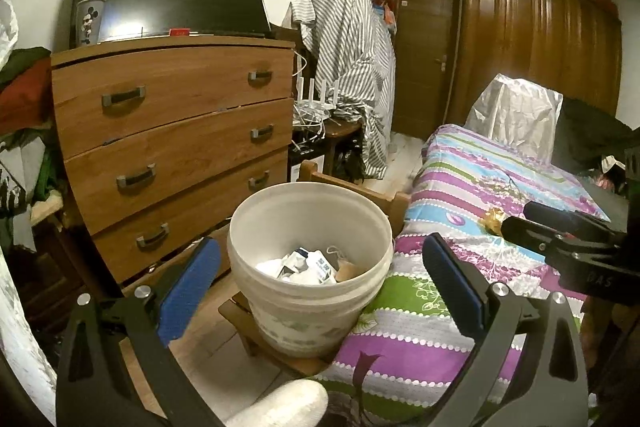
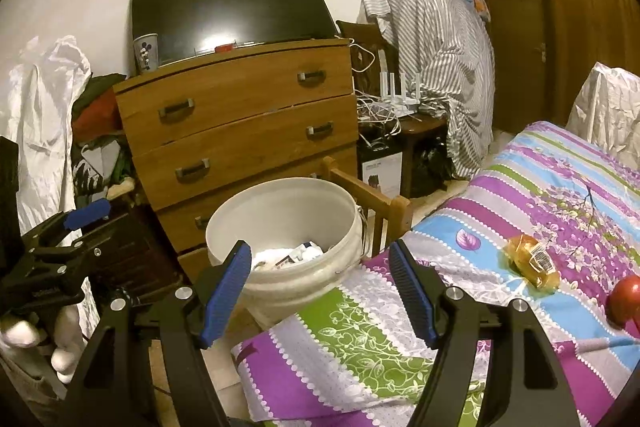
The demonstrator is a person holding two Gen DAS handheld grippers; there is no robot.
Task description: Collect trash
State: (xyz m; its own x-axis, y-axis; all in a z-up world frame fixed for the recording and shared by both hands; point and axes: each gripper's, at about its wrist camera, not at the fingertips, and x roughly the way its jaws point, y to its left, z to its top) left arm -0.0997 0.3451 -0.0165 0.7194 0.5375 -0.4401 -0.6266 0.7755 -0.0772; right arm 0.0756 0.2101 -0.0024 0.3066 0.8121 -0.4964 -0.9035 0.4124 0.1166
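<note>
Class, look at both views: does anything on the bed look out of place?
Yes. A crinkled yellow wrapper lies loose on the bedspread, apart from the white bucket that already holds trash. A red object beside it is cut off by the frame.
</note>
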